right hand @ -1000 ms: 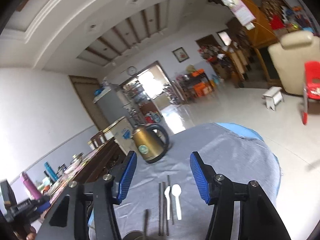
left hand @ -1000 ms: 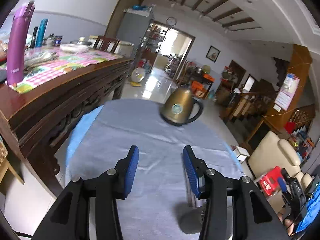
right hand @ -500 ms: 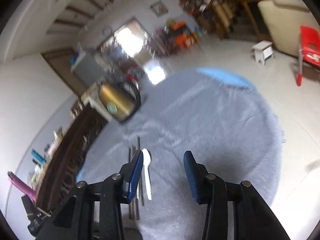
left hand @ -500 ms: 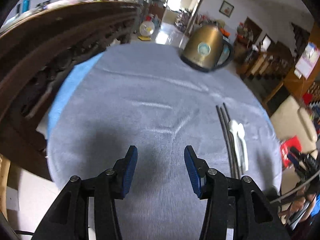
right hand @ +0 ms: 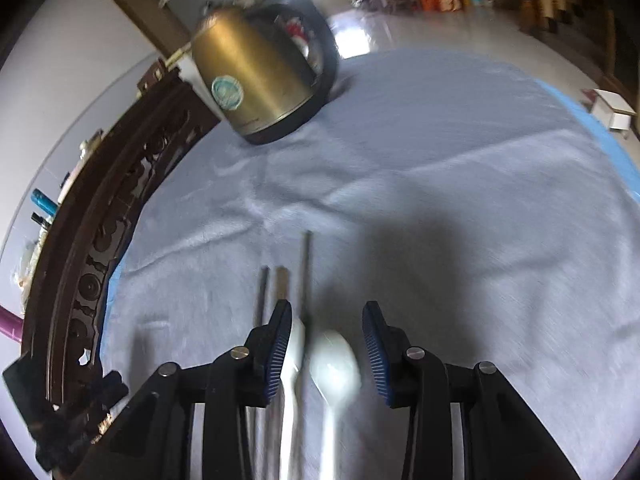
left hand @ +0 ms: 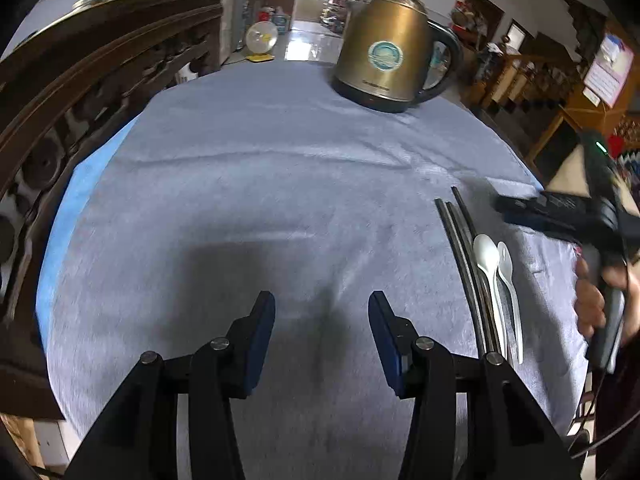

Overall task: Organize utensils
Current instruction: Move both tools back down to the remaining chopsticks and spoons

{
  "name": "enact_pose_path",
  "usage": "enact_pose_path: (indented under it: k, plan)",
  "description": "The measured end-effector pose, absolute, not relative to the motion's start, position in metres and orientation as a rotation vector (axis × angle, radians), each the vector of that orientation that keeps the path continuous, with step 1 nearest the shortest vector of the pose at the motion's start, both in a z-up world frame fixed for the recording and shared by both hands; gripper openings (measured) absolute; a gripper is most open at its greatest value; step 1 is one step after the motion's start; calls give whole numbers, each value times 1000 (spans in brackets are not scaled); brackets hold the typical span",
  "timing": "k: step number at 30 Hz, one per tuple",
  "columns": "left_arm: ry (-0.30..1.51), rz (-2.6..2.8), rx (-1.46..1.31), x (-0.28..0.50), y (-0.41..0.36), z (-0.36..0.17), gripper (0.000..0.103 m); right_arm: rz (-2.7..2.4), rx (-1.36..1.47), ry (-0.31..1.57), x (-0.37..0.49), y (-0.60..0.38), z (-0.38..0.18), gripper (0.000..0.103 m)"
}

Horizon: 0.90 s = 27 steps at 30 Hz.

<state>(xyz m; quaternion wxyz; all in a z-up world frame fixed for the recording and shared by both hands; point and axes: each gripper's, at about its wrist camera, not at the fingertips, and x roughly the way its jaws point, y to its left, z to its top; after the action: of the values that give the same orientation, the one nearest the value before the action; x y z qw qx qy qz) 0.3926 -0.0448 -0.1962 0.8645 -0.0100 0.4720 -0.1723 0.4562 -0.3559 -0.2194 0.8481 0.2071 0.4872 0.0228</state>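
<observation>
White plastic spoons (right hand: pixel 334 364) lie beside the dark chopsticks (right hand: pixel 306 272) on the grey cloth (left hand: pixel 248 184), and the right gripper (right hand: pixel 326 344), jaws just narrowing but pinching nothing, straddles one bowl, so the pickup needs a lower squeeze, while the left gripper (left hand: pixel 322 330) hangs half-open, empty.

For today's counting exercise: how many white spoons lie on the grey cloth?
2. Both lie side by side at the cloth's right side, beside the dark chopsticks: one white spoon next to the chopsticks, the other just right of it. None seems hidden.
</observation>
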Motion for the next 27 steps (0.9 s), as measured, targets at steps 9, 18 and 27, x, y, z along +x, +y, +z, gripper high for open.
enact_pose_path:
  k: [9, 18, 27]
  plan:
    - [992, -457, 58, 416, -85, -197, 49, -62, 268, 1153, 512, -322, -244, 27]
    - [1032, -563, 87, 443, -144, -205, 49, -91, 243, 1144, 499, -341, -247, 7]
    - [1076, -579, 164, 459, -194, -226, 49, -34, 318, 1143, 480, -375, -252, 7]
